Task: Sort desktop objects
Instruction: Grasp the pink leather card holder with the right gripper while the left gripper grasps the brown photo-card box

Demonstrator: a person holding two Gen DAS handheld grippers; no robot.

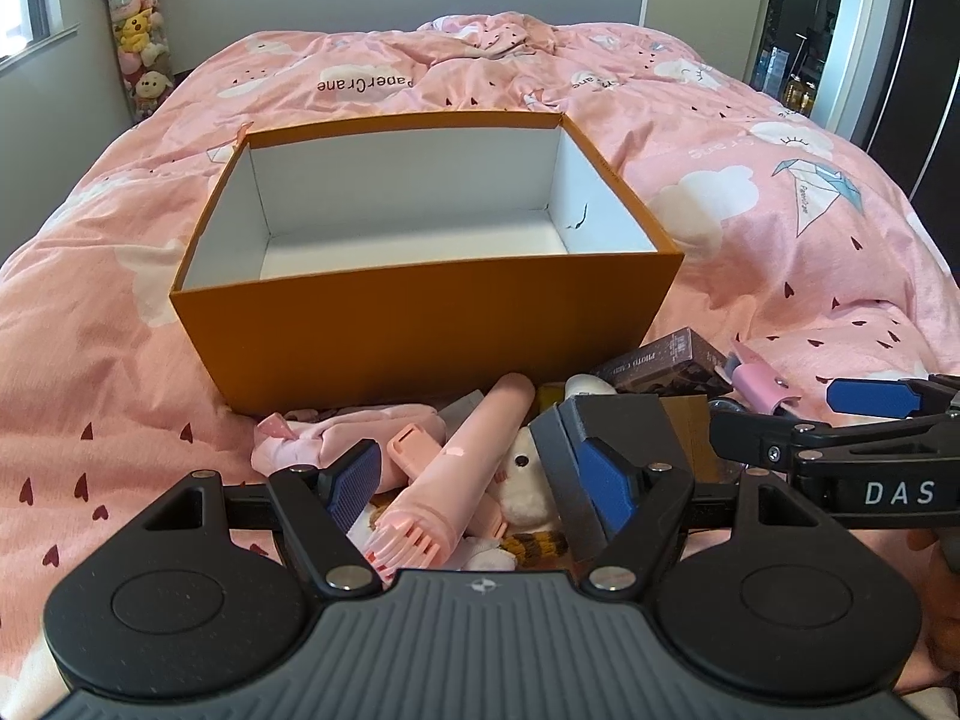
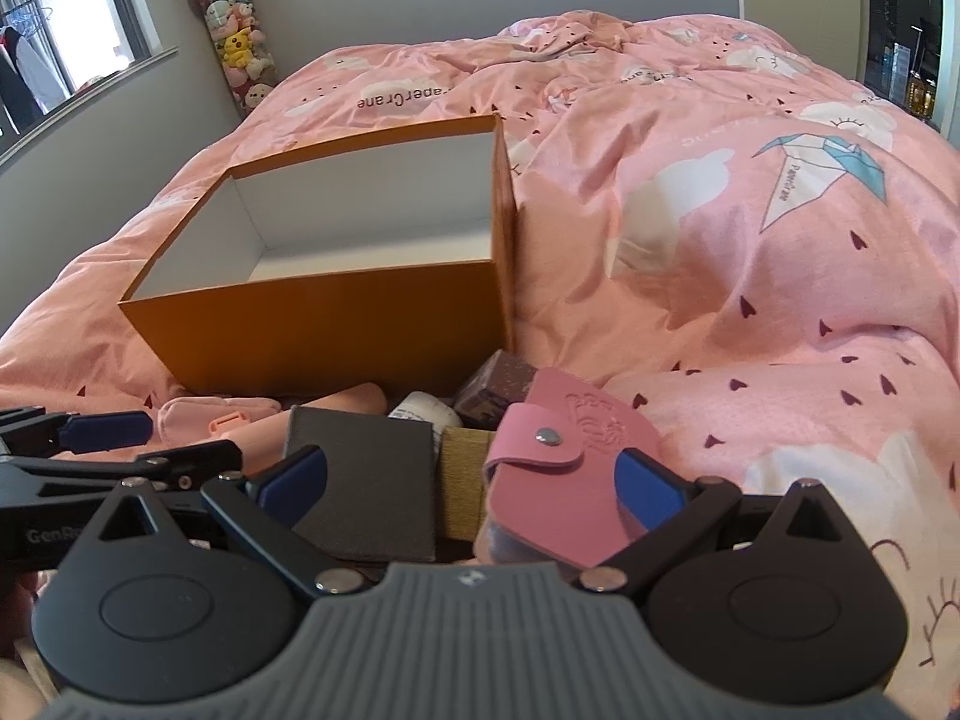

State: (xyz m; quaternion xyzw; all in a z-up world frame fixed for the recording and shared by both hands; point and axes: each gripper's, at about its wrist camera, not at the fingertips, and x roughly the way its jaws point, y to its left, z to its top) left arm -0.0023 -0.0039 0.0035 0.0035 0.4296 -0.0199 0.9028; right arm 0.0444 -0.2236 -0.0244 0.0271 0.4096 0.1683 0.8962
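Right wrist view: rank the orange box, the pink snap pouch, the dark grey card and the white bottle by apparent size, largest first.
1. orange box
2. pink snap pouch and dark grey card: alike, and both close to the camera, so unranked
3. white bottle, mostly hidden

A bed under a rumpled pink quilt (image 1: 750, 276) printed with clouds and paper cranes carries everything; an open orange cardboard box (image 1: 420, 336) with white walls sits on it; just before the box, touching its front, lies a heap of small things (image 1: 480, 468), mostly pink.
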